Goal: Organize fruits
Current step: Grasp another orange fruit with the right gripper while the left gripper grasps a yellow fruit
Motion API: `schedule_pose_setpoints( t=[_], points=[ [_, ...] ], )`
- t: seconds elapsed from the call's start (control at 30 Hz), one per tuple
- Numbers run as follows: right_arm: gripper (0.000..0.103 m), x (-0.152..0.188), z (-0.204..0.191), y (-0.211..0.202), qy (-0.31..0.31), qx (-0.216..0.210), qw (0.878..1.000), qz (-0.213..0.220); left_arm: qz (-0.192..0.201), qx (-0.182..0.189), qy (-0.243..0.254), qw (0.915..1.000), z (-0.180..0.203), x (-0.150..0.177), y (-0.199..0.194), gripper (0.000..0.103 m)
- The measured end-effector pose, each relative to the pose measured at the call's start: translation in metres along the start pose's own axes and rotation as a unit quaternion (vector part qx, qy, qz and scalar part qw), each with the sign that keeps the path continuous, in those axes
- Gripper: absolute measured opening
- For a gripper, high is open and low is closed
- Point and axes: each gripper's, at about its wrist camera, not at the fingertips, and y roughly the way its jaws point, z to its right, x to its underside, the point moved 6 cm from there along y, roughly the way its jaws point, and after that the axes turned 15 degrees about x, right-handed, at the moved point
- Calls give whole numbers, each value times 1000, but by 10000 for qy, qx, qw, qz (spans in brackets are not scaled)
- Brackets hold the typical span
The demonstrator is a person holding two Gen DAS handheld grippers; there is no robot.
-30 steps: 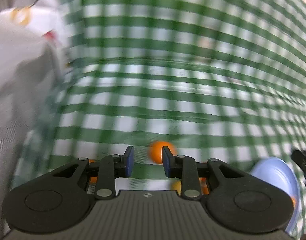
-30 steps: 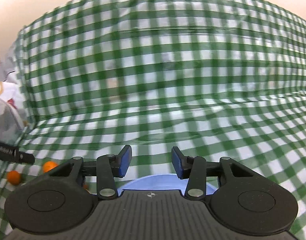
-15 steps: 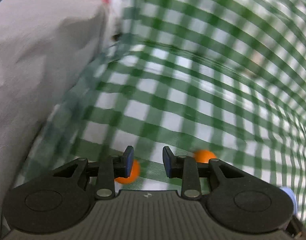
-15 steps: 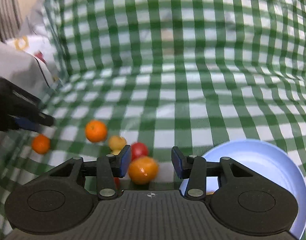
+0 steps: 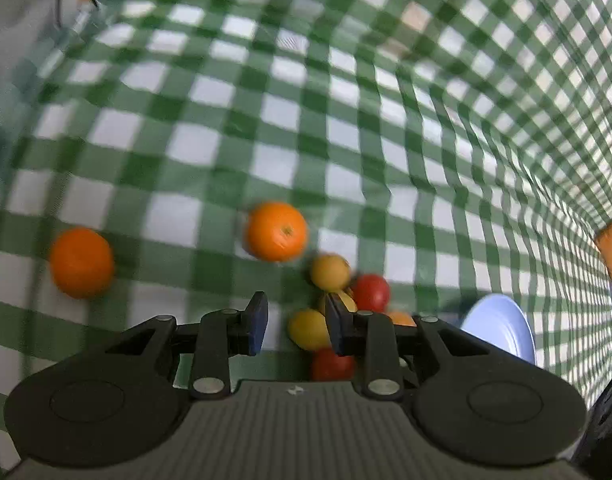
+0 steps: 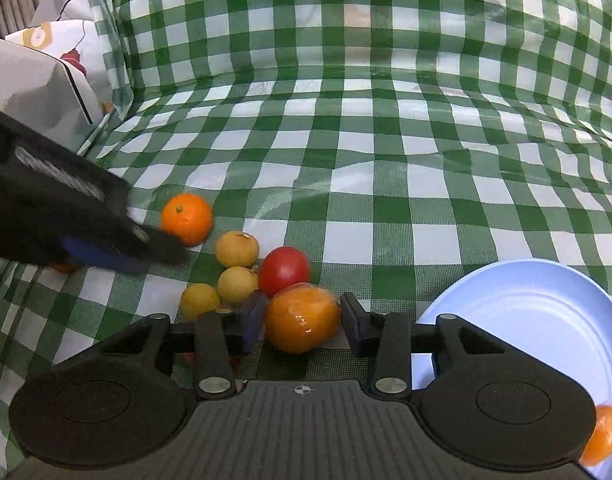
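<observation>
On the green checked cloth lies a cluster of fruit: an orange [image 6: 187,218], three yellow fruits [image 6: 237,248], a red tomato [image 6: 284,270] and a glossy wrapped orange [image 6: 302,320]. My right gripper [image 6: 302,324] straddles the wrapped orange with its jaws closing; a sliver of gap still shows at the right pad. A light blue plate [image 6: 526,320] sits to the right, with another orange [image 6: 604,434] at its near edge. My left gripper [image 5: 296,322] hovers narrowly open over the cluster's left side, nothing gripped, above a yellow fruit [image 5: 308,328]. Two oranges [image 5: 276,231] lie ahead of it.
A white paper bag [image 6: 38,80] stands at the left edge of the cloth. The cloth rises like a wall at the back. In the right wrist view the left gripper's body [image 6: 58,208] reaches in from the left, close to the orange. Checked cloth stretches behind the fruit.
Both views have swung down onto the fruit cluster. The right gripper came over the wrapped orange and narrowed around it. The left gripper moved from the bag side toward the fruits.
</observation>
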Motion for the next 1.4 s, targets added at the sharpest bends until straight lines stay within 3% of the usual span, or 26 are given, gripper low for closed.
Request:
schedule_pose_setpoints(
  t=[0.23, 0.3, 0.37, 0.53, 0.63, 0.83, 1.4],
  points=[
    [42, 3, 1, -3, -34, -36, 10000, 11, -224, -117, 115, 9996, 5, 16, 18, 33],
    [42, 4, 1, -4, -58, -49, 10000, -1, -205, -79, 123, 9997, 4, 16, 19, 27],
    [42, 4, 1, -4, -52, -53, 10000, -1, -135, -116, 88, 9998, 3, 12, 15, 26],
    [42, 2, 2, -7, -41, -95, 9999, 54, 414, -805, 464, 9948, 2, -4, -10, 26],
    [42, 3, 2, -5, -84, -96, 9999, 28, 284, -1109, 636, 9914, -3, -1, -5, 26],
    [42, 8, 2, -4, -167, -45, 9998, -43, 127, -1125, 629, 9916, -6, 3, 5, 27],
    [42, -4, 11, -31, -9, -107, 9992, 375, 488, -1157, 913, 9879, 23, 1, -12, 27]
  ],
)
